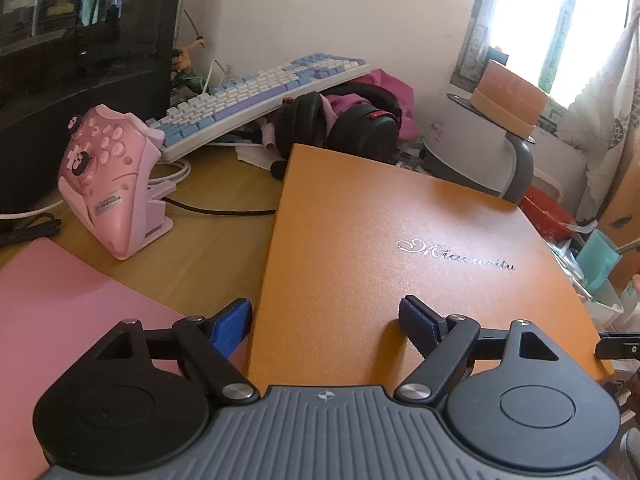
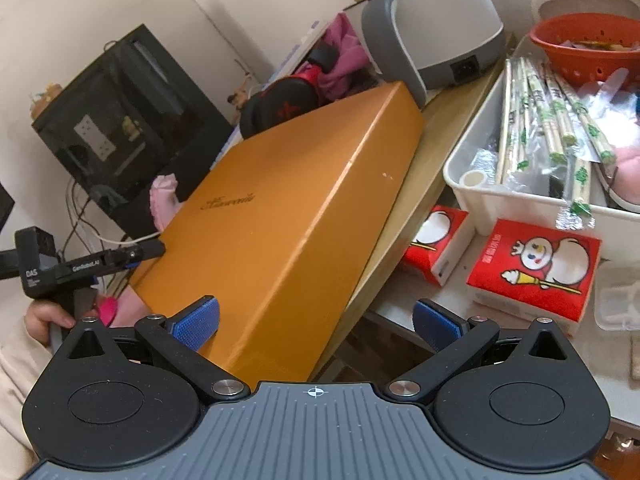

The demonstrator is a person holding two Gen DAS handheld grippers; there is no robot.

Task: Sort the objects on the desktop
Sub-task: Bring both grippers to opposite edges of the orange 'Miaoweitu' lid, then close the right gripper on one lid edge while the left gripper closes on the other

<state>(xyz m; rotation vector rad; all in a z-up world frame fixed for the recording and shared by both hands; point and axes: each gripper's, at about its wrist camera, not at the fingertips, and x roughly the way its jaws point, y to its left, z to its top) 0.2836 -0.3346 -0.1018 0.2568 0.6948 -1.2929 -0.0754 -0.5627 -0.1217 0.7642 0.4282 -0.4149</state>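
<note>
From the left wrist, the left gripper [image 1: 326,320] hovers over the near end of the orange box [image 1: 400,248], jaws spread wide and holding nothing. The box lies flat on the wooden desk [image 1: 208,240], beside a pink folder [image 1: 60,300] and the pink controller [image 1: 108,176].

From the right wrist, the right gripper [image 2: 316,324] straddles the box's near corner [image 2: 280,220], jaws wide and empty (contact is hard to judge). Headphones [image 2: 280,108] and clutter stand unsorted; how far sorting has gone cannot be settled.

Orange box [image 1: 400,240], silver script; pink controller [image 1: 108,176]; keyboard [image 1: 256,96] seemingly white-blue-purple.
</note>
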